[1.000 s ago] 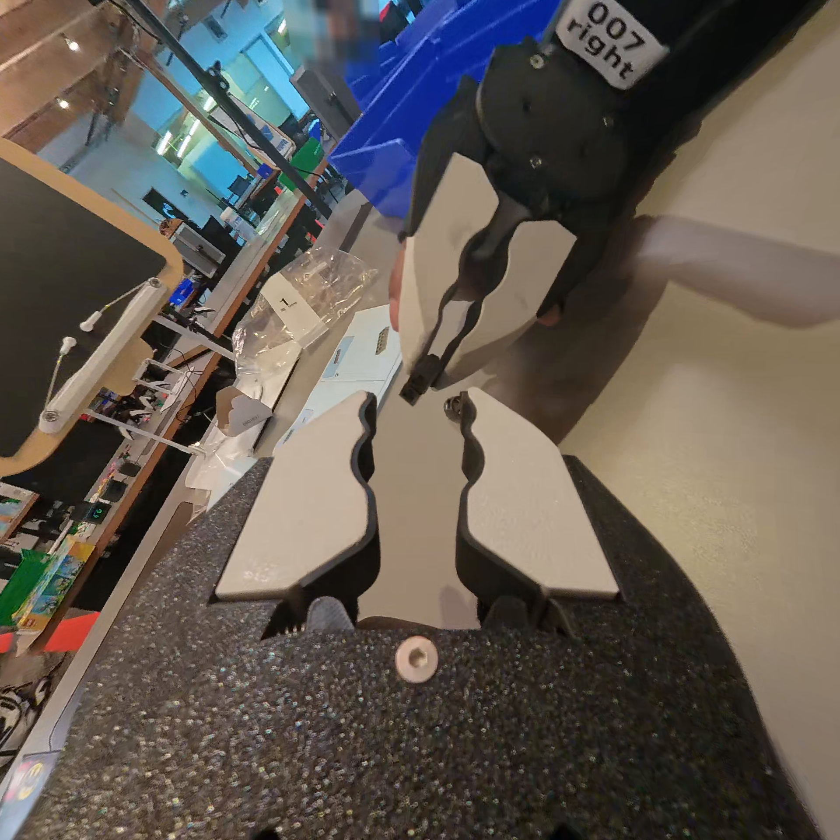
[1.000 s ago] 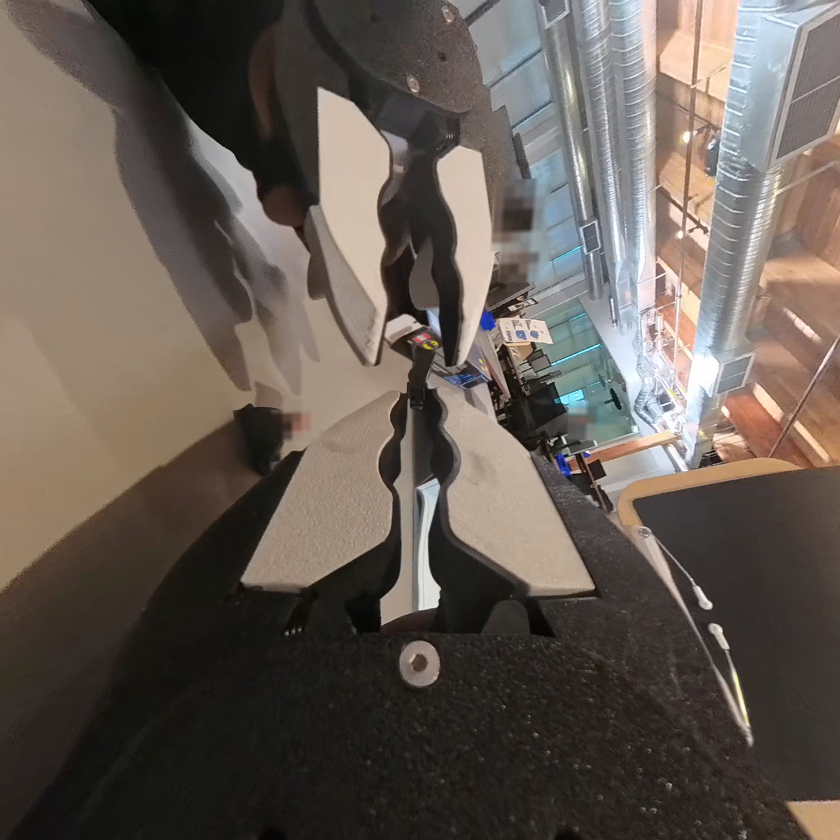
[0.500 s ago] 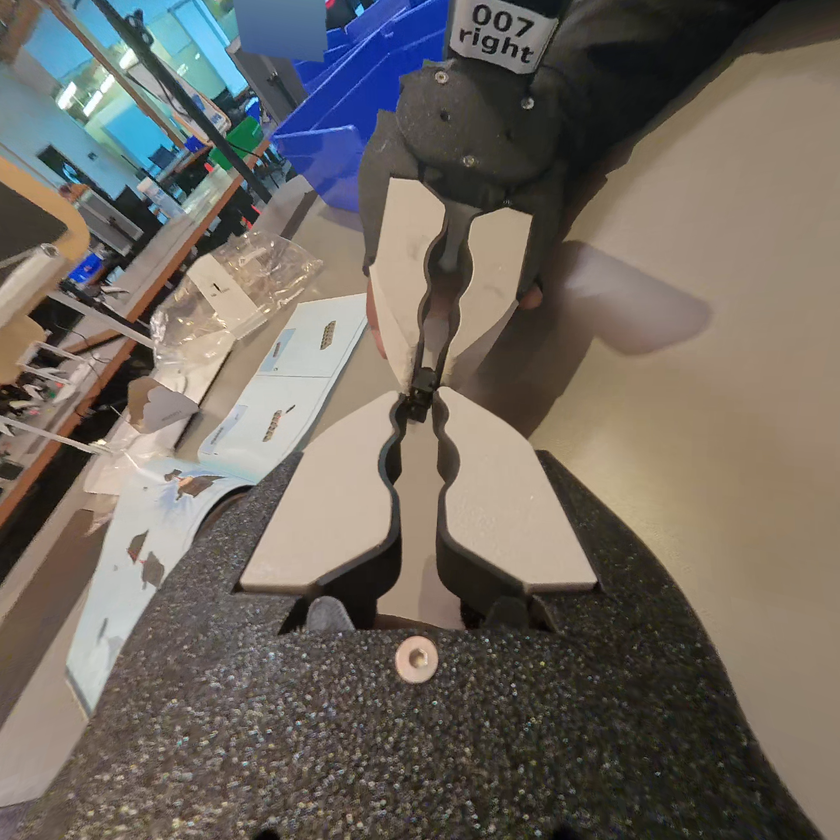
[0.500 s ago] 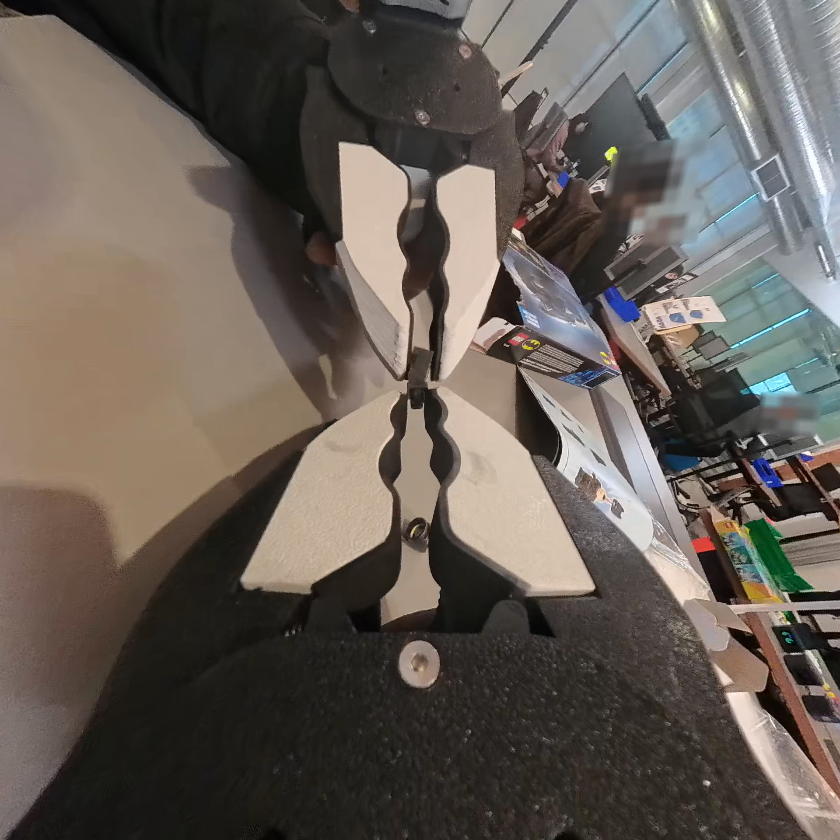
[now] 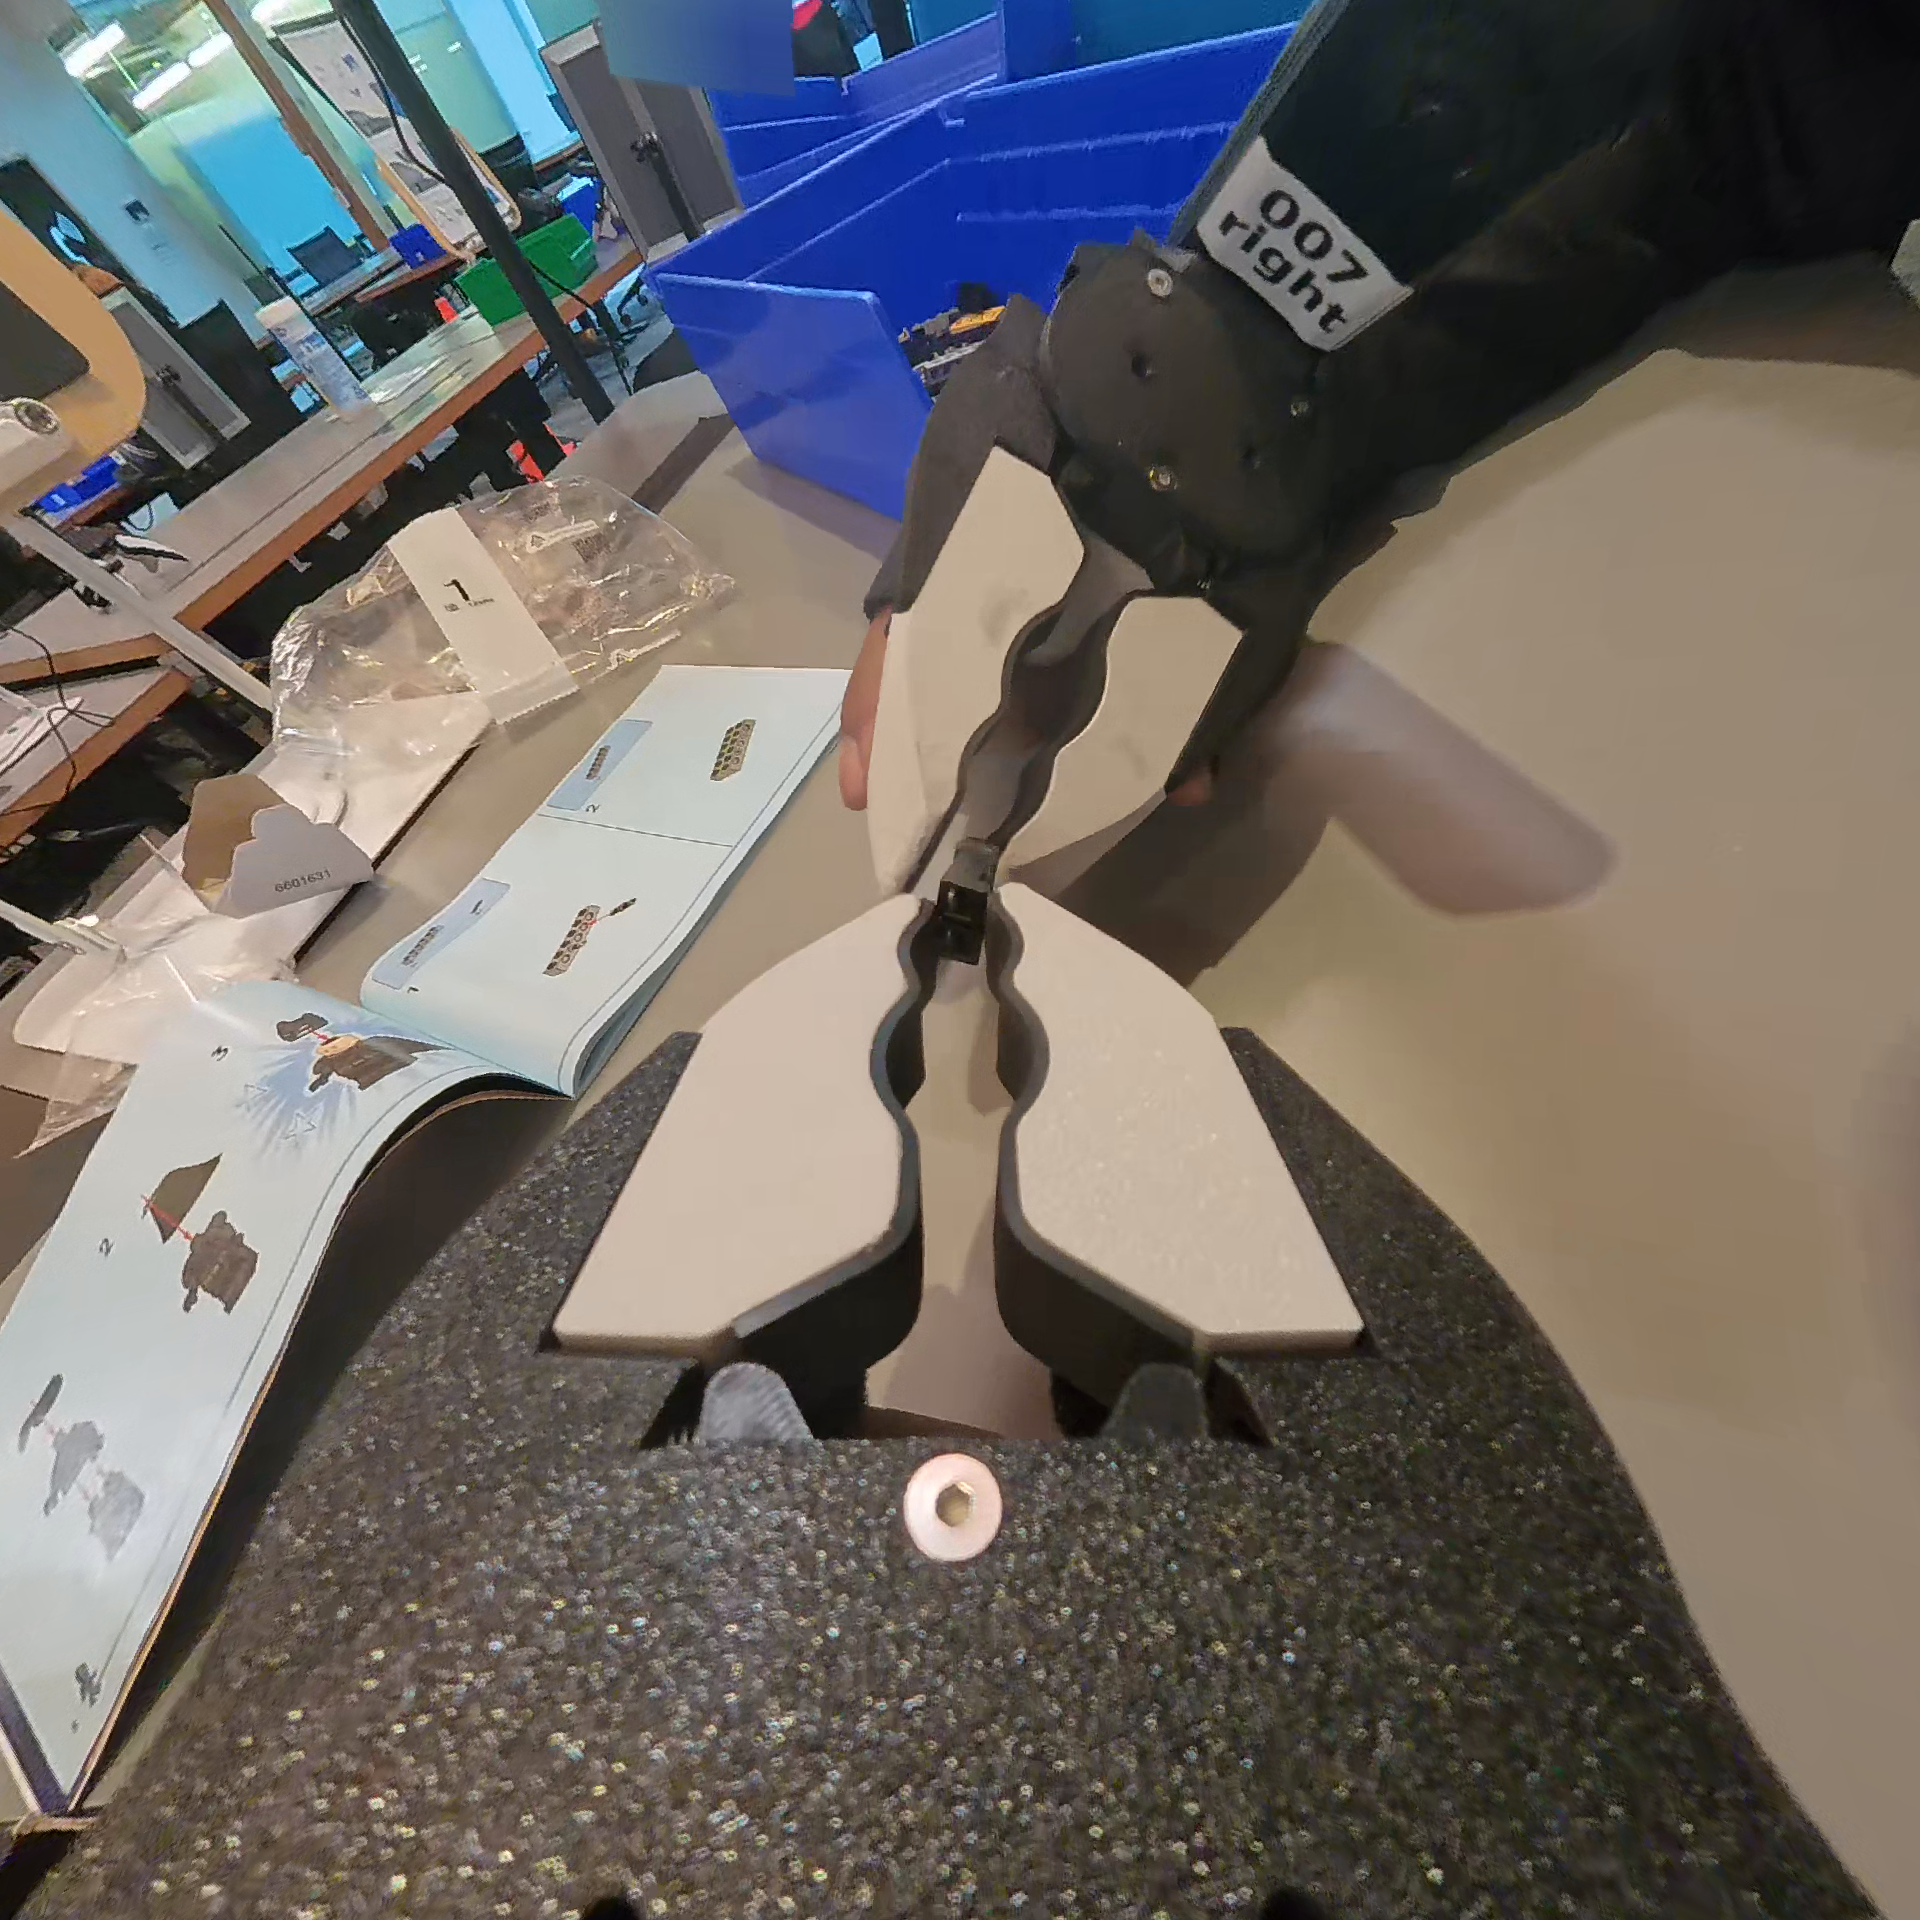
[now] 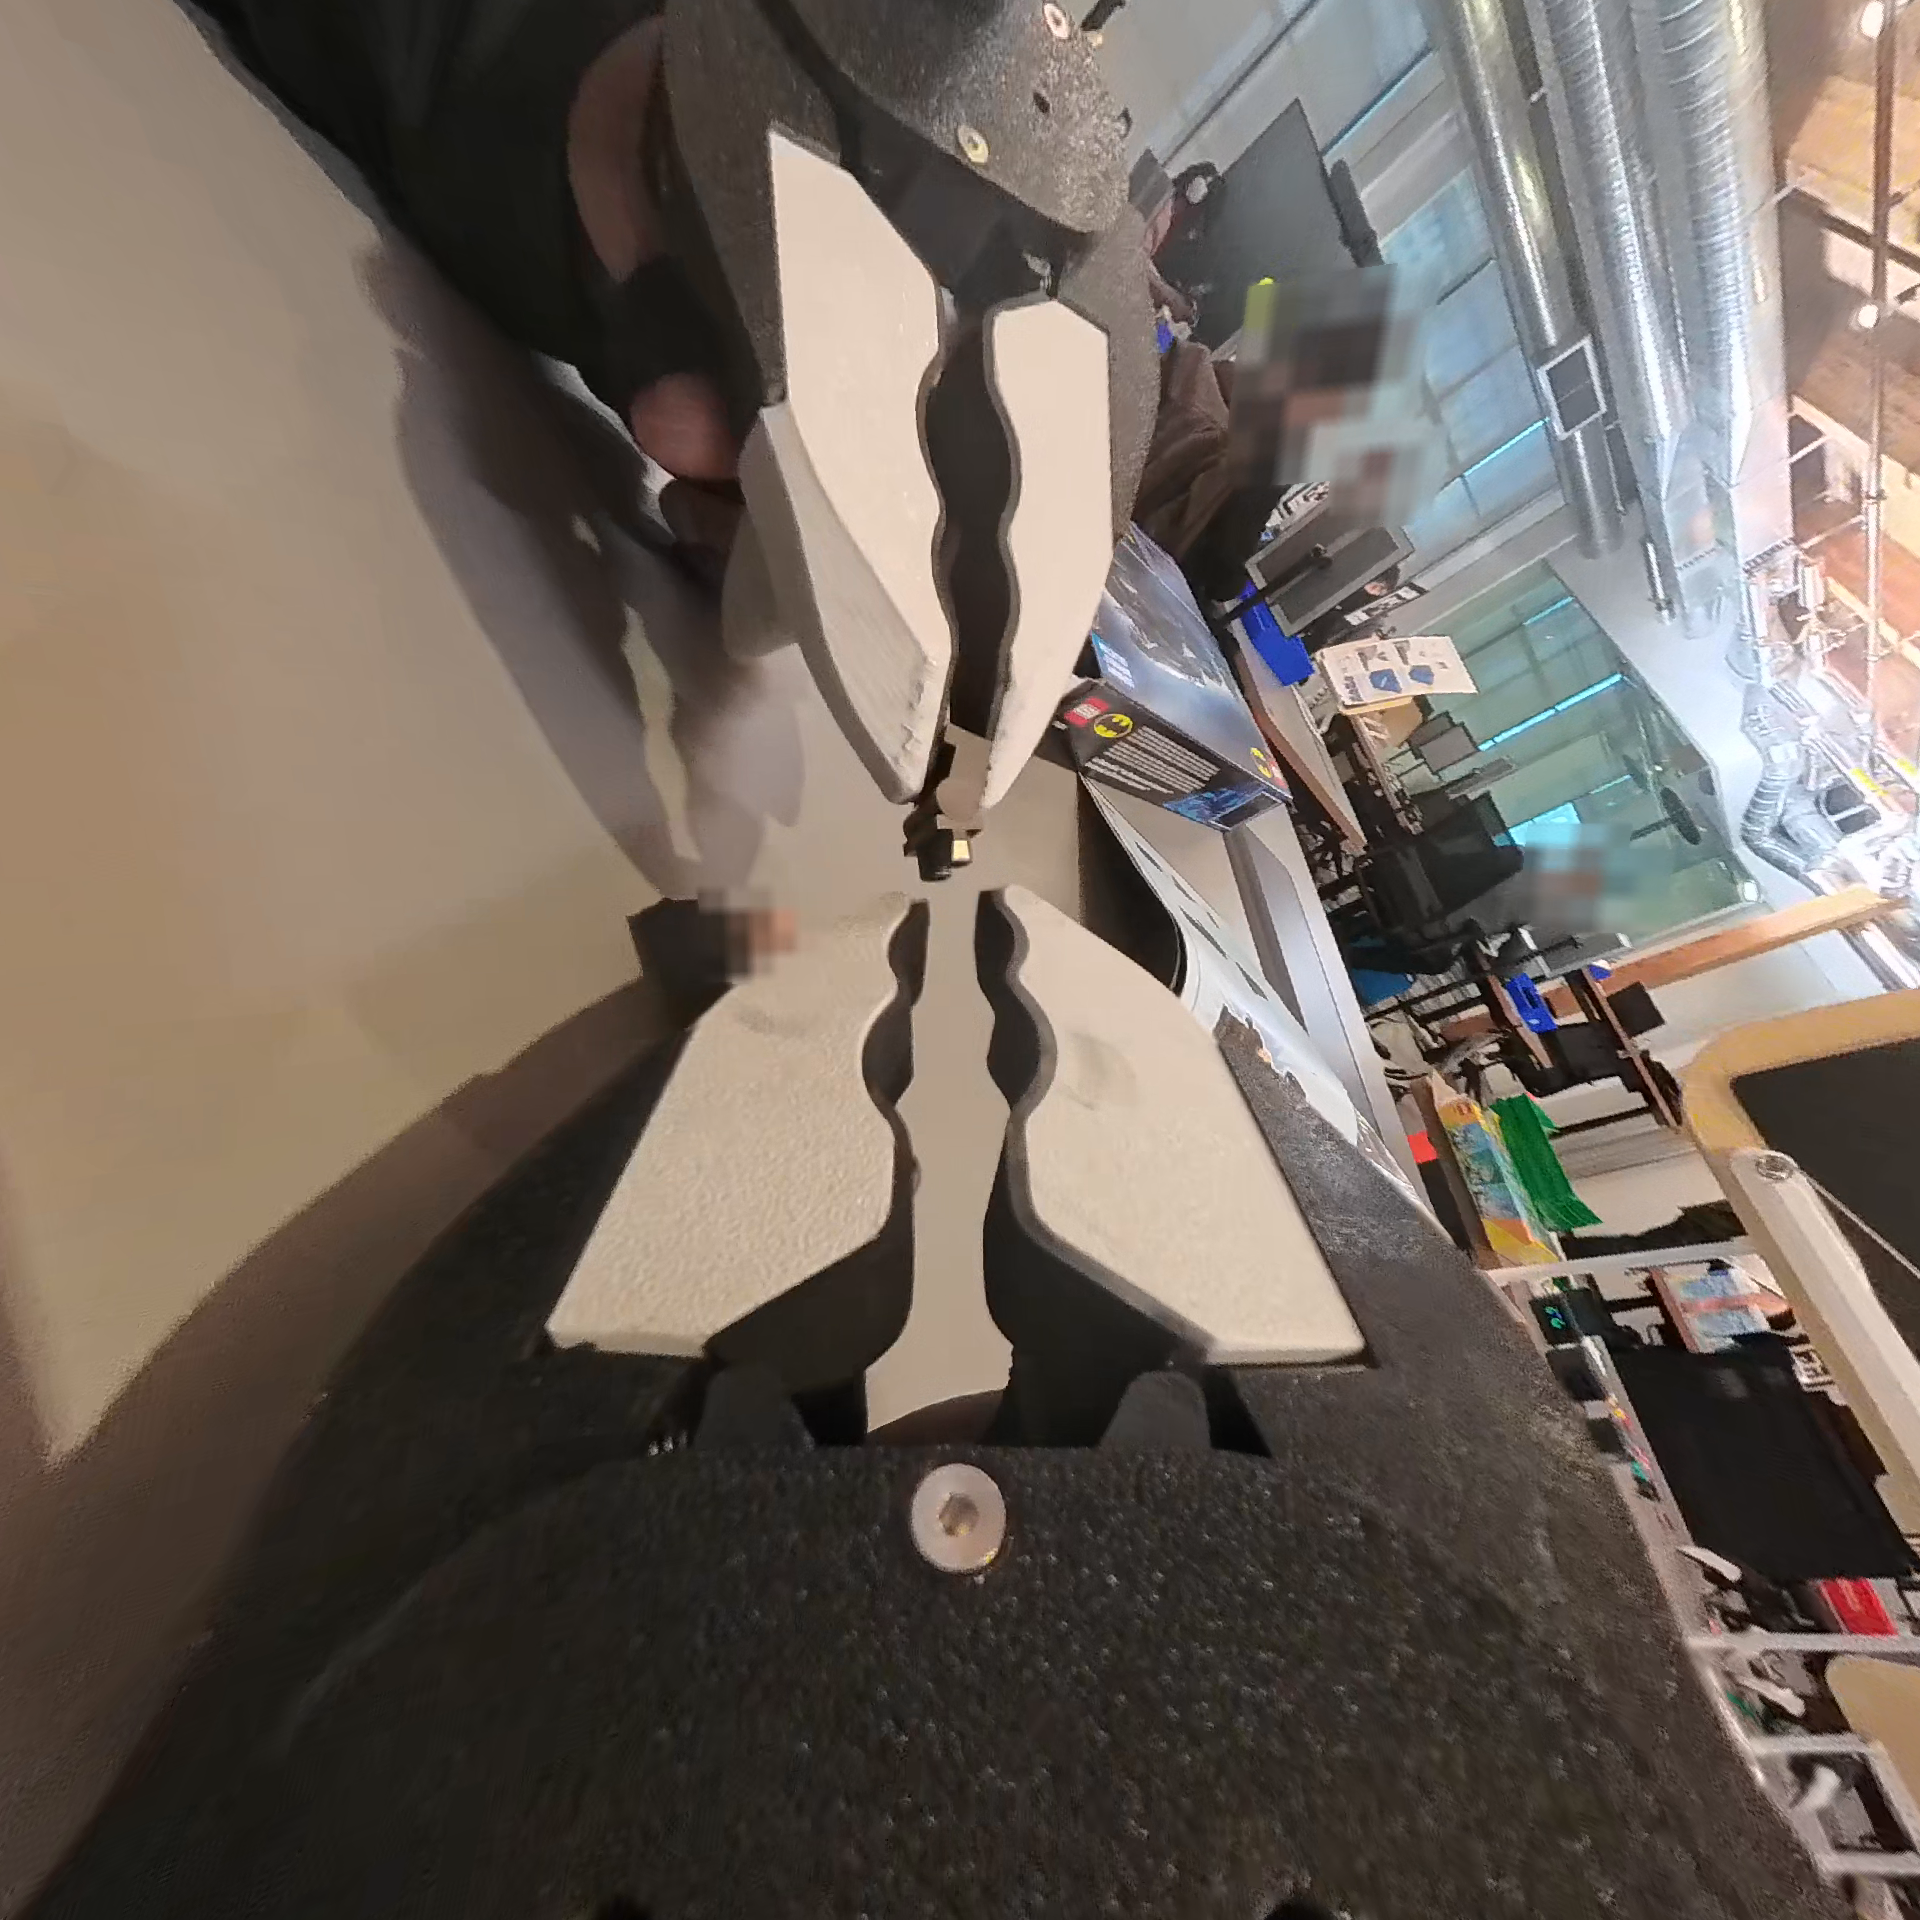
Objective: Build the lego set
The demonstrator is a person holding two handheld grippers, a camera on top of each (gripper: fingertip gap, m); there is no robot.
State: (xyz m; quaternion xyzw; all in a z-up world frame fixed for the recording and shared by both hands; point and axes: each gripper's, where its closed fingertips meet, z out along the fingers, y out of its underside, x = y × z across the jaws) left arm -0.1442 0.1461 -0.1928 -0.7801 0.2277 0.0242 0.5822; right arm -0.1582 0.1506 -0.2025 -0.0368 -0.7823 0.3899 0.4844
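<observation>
Left gripper [image 5: 961, 927] pinches small black-and-grey plastic piece [image 5: 966, 899]. Right gripper [image 6: 948, 909] faces it tip to tip, jaws narrowly apart, nothing between them. Open pale-blue instruction booklet [image 5: 623, 831] lies beside.

A: Left gripper [image 5: 961, 914]: black body with a grainy, speckled surface, and one silver hex-socket screw [image 5: 953, 1504] on the centre line.

B: Noted. Fingers [image 5: 769, 1143]?

A: Two flat, pale grey plates on black backing. Each is broad at the base and narrows to the tip, with wavy inner edges that mirror each other.

B: Right gripper [image 6: 951, 914]: same build, same grey plates and the same central screw [image 6: 957, 1525]. From the left wrist view its rounded black housing carries several small screws and a white label [image 5: 1294, 265] with black writing.

A: Worn: black sleeve [image 5: 1558, 156] and black fingerless glove [image 5: 1242, 686].
</observation>
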